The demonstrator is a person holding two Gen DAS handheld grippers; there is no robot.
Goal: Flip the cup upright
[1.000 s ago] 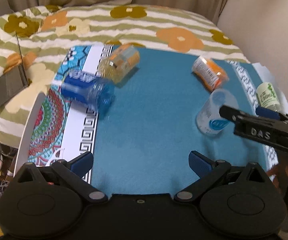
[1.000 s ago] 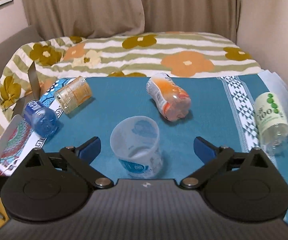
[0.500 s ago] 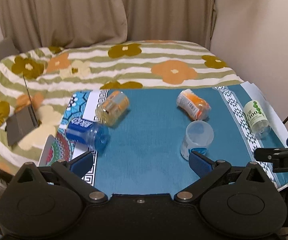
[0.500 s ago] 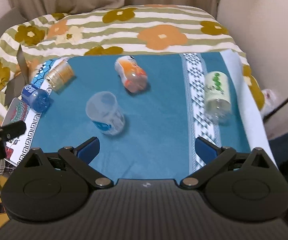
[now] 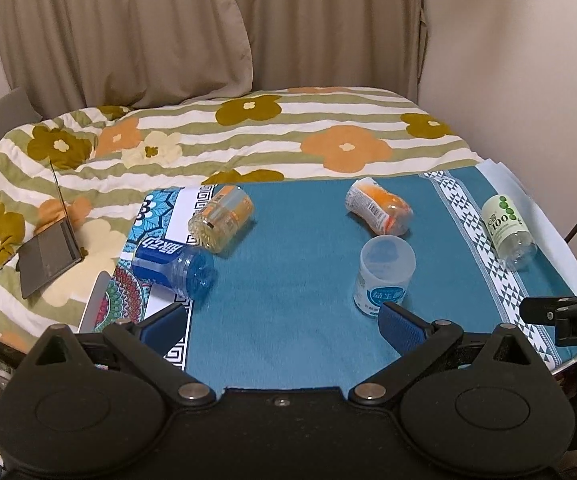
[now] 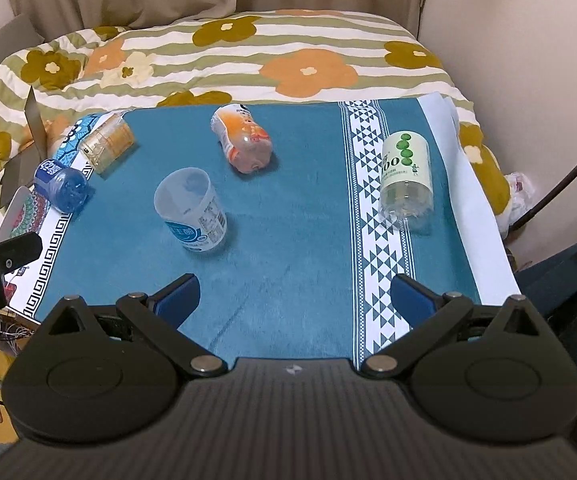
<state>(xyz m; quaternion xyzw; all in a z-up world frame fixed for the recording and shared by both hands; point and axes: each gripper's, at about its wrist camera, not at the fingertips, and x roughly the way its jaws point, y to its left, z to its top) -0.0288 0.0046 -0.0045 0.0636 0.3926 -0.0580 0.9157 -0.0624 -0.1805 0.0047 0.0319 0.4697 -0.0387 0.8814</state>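
My right gripper (image 6: 294, 294) has pulled back and up from the cup (image 6: 192, 210) in the last second; a moment ago the cup sat right between my right fingers, and now it stands well clear of them on the blue mat (image 6: 288, 248), open mouth up and base down. That reads to me as the flip being done: the cup appears upright, tilting only as the wide lens bends it. My left gripper (image 5: 284, 320) has also drawn away and lifted, so the whole mat shows now, with the cup (image 5: 384, 274) just beyond my left gripper's right fingertip but not touched. Both pairs of jaws stand wide and hold nothing. Around the cup the other things still lie on their sides: the orange bottle (image 6: 244, 142) just behind it, the green-dotted bottle (image 6: 406, 174) on the patterned stripe to the right, the blue bottle (image 6: 62, 182) and the amber jar (image 6: 106, 142) at the left edge. I judge little is left for this cup except to stay clear and not knock it.
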